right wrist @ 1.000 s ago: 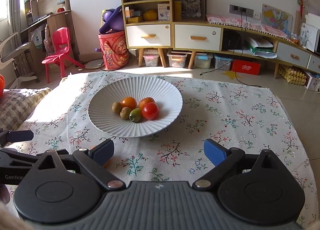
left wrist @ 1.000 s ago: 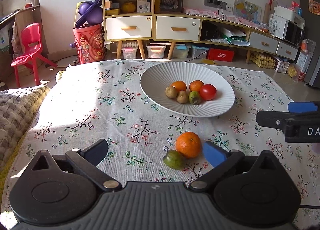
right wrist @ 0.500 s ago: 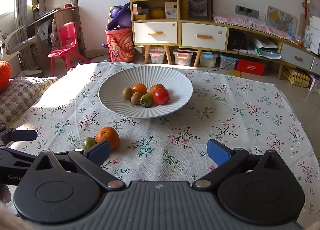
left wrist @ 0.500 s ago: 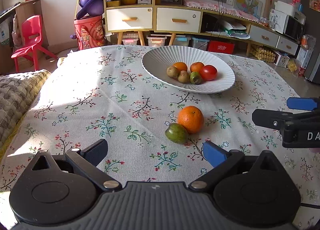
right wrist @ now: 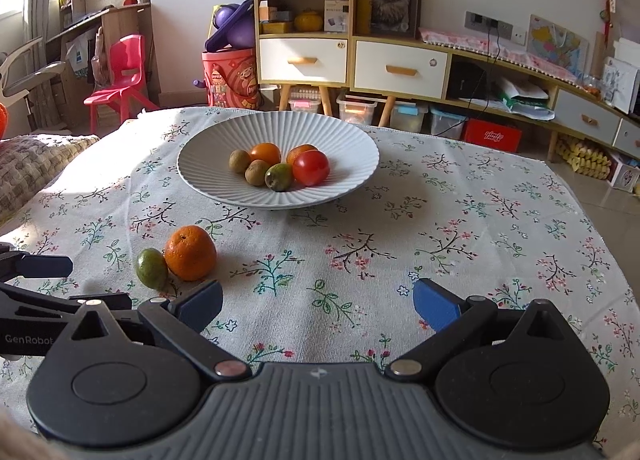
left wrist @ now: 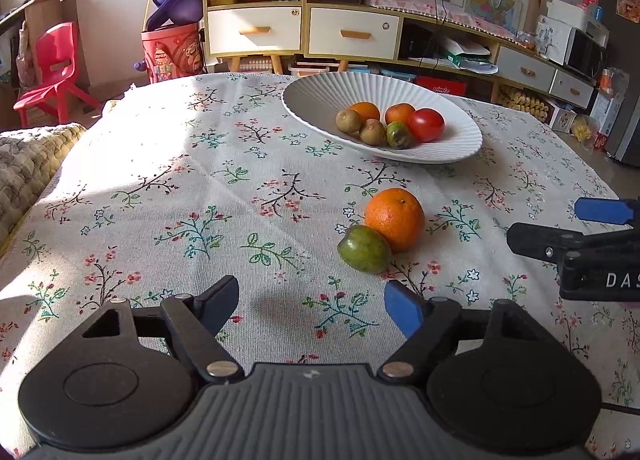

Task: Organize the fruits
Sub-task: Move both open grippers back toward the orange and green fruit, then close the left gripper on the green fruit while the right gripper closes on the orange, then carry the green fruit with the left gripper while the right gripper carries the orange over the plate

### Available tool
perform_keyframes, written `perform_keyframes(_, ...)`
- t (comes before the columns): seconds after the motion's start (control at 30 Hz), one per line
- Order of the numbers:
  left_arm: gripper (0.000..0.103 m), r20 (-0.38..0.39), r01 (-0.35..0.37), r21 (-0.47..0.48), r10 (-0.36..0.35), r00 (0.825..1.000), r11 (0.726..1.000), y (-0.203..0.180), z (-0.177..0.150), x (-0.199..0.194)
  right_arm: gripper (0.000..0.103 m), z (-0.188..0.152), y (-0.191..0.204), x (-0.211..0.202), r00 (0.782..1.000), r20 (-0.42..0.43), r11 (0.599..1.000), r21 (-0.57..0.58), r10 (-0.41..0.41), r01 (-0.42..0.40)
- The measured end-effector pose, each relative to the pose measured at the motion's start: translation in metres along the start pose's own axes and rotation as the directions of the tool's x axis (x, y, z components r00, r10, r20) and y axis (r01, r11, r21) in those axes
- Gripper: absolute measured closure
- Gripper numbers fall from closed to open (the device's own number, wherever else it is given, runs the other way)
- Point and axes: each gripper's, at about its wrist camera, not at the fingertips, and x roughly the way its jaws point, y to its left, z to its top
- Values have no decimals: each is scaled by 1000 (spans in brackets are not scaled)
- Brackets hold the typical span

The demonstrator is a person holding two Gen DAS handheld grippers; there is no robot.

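An orange (left wrist: pixel 395 218) and a small green fruit (left wrist: pixel 363 248) lie touching on the floral tablecloth, in front of a white ribbed bowl (left wrist: pixel 316 100). The bowl holds several fruits, among them a red tomato (left wrist: pixel 425 124). My left gripper (left wrist: pixel 312 306) is open and empty, low over the cloth, just short of the green fruit. My right gripper (right wrist: pixel 318 302) is open and empty; the orange (right wrist: pixel 190 247) and green fruit (right wrist: pixel 151 268) lie ahead to its left, the bowl (right wrist: pixel 352 148) further ahead. Each gripper shows at the edge of the other's view.
A knitted cushion (left wrist: pixel 24 164) lies off the table's left edge. Beyond the far edge stand a red child's chair (right wrist: pixel 118 80), a red toy bin (right wrist: pixel 230 78) and a low cabinet with drawers (right wrist: pixel 352 64). The table's right edge (right wrist: pixel 580 196) drops to the floor.
Both grippers have pulled back and dropped lower toward the cloth, so the bowl sits farther off. The orange and green fruit have come into the right wrist view. Both stay open.
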Motion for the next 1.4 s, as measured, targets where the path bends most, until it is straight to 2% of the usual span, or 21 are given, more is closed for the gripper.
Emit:
perform_keyframes(0.13,44,15,26,22,-27,1000,999,-4,-1,5,6,-3,4,4,1000,0,1000,-21,-4,4)
perform_keyframes(0.23,53,25,45,37,-46,999,998,-7,-1,7,6,-4,6,5,1000,2,999,-39,-5,5)
perform_keyframes(0.3,63,35,54,50,-56,998,997,-9,0,8,7,-4,7,4,1000,5,999,-43,1,0)
perform_keyframes(0.6,88,45,102,76,-106,993,992,-14,2,12,10,-5,10,5,1000,6,998,-62,7,-7)
perform_keyframes(0.77,90,49,110,66,-113,992,992,-10,4,12,12,-3,14,7,1000,2,998,-64,11,-11)
perform_keyframes(0.87,103,41,103,53,-105,994,993,-5,6,11,14,-2,19,9,1000,2,997,-76,16,-16)
perform_keyframes(1.13,103,41,79,7,-79,996,997,11,7,10,20,3,37,16,999,-9,993,-109,49,-50)
perform_keyframes(1.17,98,43,87,8,-88,995,996,12,7,11,21,4,38,16,998,-10,993,-108,54,-55)
perform_keyframes(1.2,88,45,96,12,-96,994,995,11,8,11,21,5,39,17,998,-11,992,-109,58,-59)
perform_keyframes(1.4,79,47,108,57,-111,993,992,6,13,19,22,6,33,18,999,-16,995,-90,49,-50)
